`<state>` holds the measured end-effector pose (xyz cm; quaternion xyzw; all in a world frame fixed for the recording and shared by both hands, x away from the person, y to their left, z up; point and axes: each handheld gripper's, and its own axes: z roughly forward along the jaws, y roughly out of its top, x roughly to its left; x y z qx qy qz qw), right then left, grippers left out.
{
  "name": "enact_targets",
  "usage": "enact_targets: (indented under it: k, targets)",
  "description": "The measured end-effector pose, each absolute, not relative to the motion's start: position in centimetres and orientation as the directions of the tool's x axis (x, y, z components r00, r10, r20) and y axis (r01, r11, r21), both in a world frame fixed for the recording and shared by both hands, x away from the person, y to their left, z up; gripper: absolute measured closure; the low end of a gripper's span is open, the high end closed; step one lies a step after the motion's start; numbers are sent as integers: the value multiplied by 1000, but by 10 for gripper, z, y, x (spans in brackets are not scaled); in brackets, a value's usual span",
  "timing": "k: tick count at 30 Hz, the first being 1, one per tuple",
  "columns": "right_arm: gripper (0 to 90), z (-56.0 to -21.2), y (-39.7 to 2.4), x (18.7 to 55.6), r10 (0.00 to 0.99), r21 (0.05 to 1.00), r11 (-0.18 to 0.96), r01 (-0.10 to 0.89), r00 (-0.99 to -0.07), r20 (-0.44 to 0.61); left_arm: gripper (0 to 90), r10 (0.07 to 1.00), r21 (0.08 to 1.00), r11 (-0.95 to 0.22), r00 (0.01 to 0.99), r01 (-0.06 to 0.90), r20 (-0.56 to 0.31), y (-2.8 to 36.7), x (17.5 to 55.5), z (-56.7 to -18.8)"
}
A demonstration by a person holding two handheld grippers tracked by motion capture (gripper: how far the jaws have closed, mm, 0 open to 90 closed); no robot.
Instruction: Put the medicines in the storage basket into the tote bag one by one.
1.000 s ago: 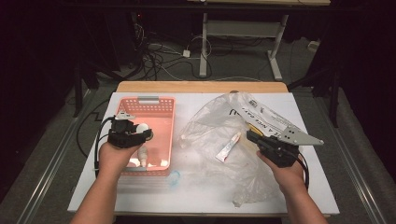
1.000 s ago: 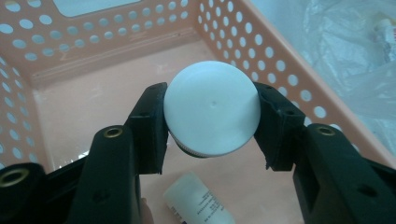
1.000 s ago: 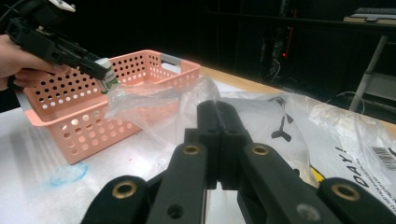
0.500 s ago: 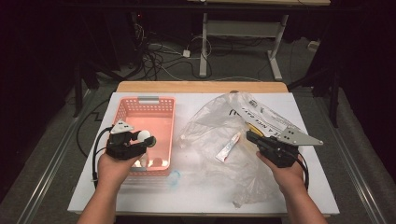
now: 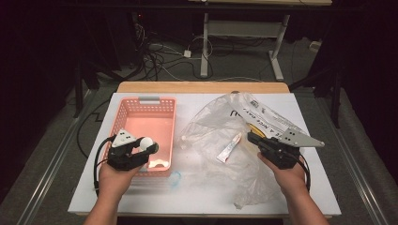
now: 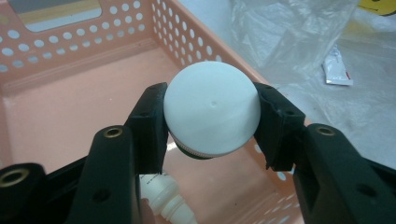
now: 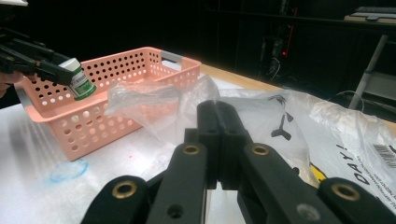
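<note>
Left hand-held gripper (image 5: 149,146): jaws half closed and clamped on a small white-capped bottle (image 6: 211,114), one pad on each side of the round cap; seen from the right gripper view, the bottle (image 7: 79,80) carries a green label below the cap.

Bottle's place: held between the jaws above the near part of the pink basket (image 5: 123,112), just inside its right wall, clear of the basket floor.

Below the left hand-held gripper: a second white bottle (image 6: 164,196) lies on the basket floor, close under the left jaw.

Right hand-held gripper (image 5: 252,137): jaws pressed together, nipping the clear plastic bag (image 5: 211,124) at its right side; in the right gripper view the film rises straight from the closed tips.

Just left of the right hand-held gripper: a small white tube (image 5: 229,147) lies inside the bag, near the jaw tips but apart from them.

Beyond the right hand-held gripper: printed black lettering and a yellow patch on the bag's far side.

Between the two hand-held grippers: the basket's right wall and the crumpled bag, lying side by side on the white desk (image 5: 202,199).

Near the left hand-held gripper, on the desk: a faint blue ring mark (image 5: 175,178) just in front of the basket's corner.
</note>
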<state>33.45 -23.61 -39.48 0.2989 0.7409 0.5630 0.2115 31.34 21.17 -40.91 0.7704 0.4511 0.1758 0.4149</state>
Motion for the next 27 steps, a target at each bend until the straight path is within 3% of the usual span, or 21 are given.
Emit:
enact_targets:
  k: [27]
  targets:
    - [900, -395, -234, 334, 672, 961, 189, 202, -740, 24, 488, 751, 843, -283, 652, 458, -103, 172, 288, -389]
